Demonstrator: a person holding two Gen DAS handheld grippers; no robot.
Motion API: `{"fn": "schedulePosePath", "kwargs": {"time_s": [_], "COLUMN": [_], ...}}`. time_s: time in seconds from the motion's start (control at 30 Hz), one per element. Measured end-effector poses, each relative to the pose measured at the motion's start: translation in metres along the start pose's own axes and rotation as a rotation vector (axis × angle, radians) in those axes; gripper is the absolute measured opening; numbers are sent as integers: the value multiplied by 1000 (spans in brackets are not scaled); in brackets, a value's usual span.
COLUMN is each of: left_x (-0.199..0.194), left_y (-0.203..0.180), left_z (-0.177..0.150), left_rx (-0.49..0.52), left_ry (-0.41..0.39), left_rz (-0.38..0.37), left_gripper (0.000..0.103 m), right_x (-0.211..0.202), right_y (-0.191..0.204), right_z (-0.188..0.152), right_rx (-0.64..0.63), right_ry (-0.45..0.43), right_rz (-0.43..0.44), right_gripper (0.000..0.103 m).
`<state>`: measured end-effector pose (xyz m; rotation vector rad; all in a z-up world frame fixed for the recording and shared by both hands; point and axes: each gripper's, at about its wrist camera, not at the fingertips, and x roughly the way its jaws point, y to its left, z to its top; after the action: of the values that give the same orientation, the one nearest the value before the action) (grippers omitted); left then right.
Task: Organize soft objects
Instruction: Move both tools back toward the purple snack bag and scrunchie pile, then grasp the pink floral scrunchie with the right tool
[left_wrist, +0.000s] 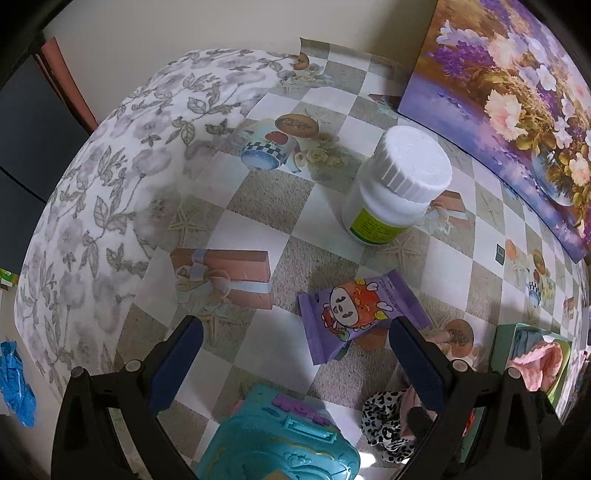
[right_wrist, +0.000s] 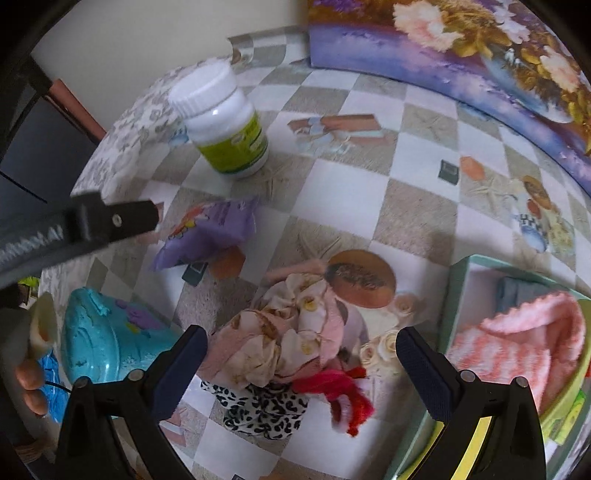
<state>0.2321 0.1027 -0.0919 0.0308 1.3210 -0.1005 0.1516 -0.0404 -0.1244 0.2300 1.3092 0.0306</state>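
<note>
Checkered counter (right_wrist: 332, 192) fills our frames; our right gripper (right_wrist: 301, 354) hangs spread above the cloth pile (right_wrist: 280, 343) at lower center, our left gripper (left_wrist: 295, 343) likewise apart, empty.

The left gripper (left_wrist: 295, 354) is held with its jaws spread wide, nothing being clasped between the dark blue pads (left_wrist: 177, 365). It is tilted downward and held clear above the table. The right gripper (right_wrist: 301, 363) is likewise held wide apart and empty, its pads (right_wrist: 424, 376) raised above the surface. In the right wrist view, the left gripper's black body (right_wrist: 110, 221) is seen at the left edge, and bare fingers (right_wrist: 31, 384) of the left hand are glimpsed beneath it.
</note>
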Motion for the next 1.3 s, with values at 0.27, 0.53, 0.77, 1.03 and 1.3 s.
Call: {"fn": "schedulePosePath", "kwargs": {"time_s": [0.27, 0.53, 0.77, 1.03, 1.3], "left_x": [7, 12, 13, 17, 20], "left_y": [-2, -5, -7, -14, -20], "left_z": [1, 1, 0, 0, -1], "left_rx": [8, 8, 12, 29, 44], "left_ry": [15, 21, 24, 31, 33], "left_rz": [0, -6, -11, -16, -14], "left_gripper": [101, 101, 101, 101, 101], "right_x": [14, 16, 15, 12, 10], "right_y": [-2, -14, -25, -35, -32], "right_z": [-2, -2, -3, -6, -5], "right_rx": [30, 48, 89, 113, 108], "right_ry": [16, 2, -5, -13, -15], "right_rz": [39, 86, 160, 188, 191], "right_gripper": [103, 97, 78, 74, 52]}}
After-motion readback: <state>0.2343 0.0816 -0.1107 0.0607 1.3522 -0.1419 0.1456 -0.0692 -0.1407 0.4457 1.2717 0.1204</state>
